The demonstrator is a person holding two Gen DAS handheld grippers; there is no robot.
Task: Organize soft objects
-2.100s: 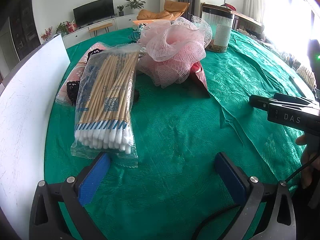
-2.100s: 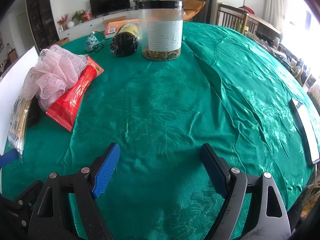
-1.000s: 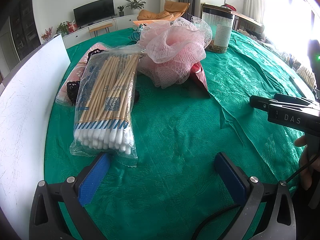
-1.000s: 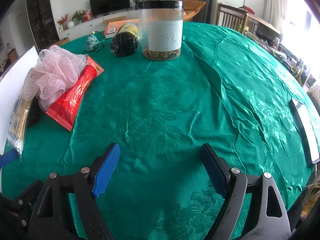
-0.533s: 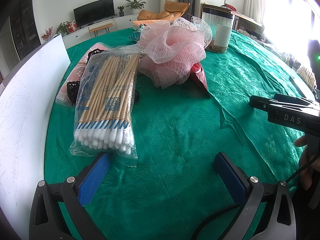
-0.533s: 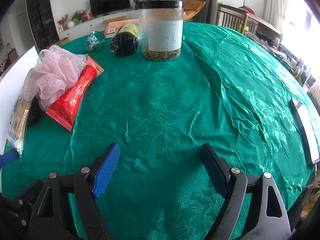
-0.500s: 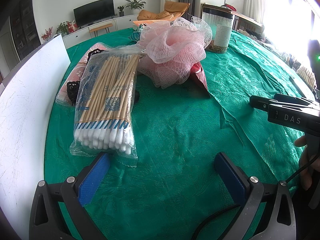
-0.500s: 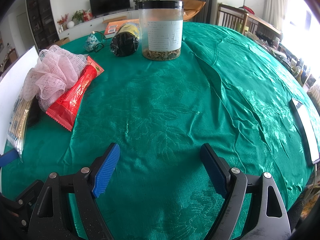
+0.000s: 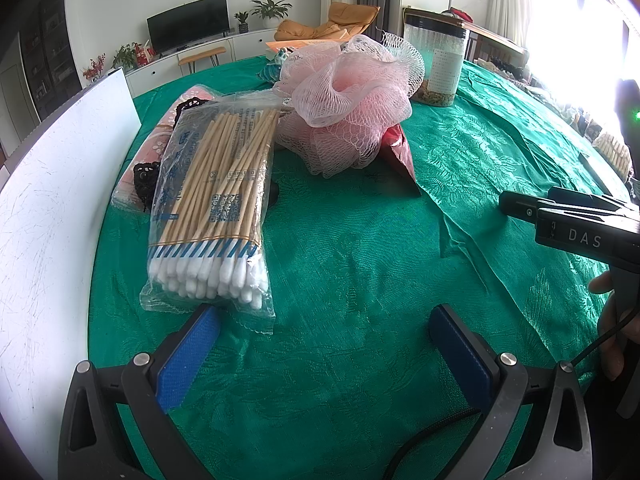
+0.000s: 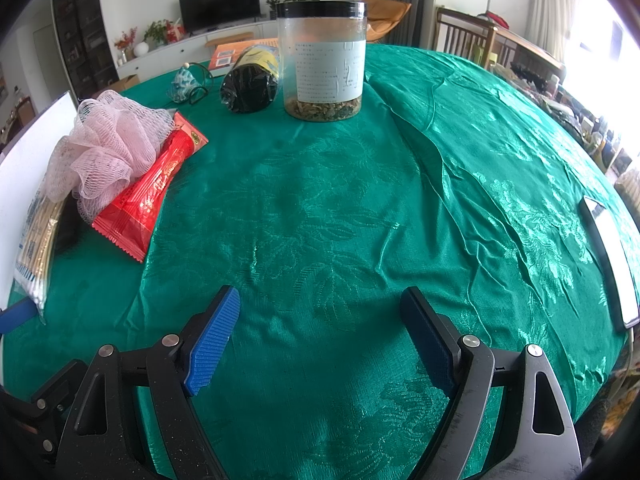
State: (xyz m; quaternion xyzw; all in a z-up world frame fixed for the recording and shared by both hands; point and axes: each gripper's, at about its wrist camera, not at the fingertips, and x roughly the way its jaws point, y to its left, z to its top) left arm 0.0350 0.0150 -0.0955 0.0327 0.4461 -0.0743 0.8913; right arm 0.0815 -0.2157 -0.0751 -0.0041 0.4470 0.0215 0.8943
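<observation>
A clear bag of cotton swabs (image 9: 216,204) lies on the green tablecloth (image 9: 360,280), its near end just beyond my left gripper (image 9: 324,340), which is open and empty. A pink mesh bath pouf (image 9: 352,100) sits behind it, on a red packet (image 9: 398,152). A pink and black lace item (image 9: 148,160) lies left of the bag. My right gripper (image 10: 320,328) is open and empty over bare cloth; its view shows the pouf (image 10: 108,152), the red packet (image 10: 152,196) and the swab bag (image 10: 36,240) at far left.
A white board (image 9: 52,208) stands along the table's left edge. A clear jar with a black lid (image 10: 324,64), a dark packet (image 10: 252,80) and a small green ornament (image 10: 184,84) stand at the back. A phone (image 10: 608,252) lies at the right edge.
</observation>
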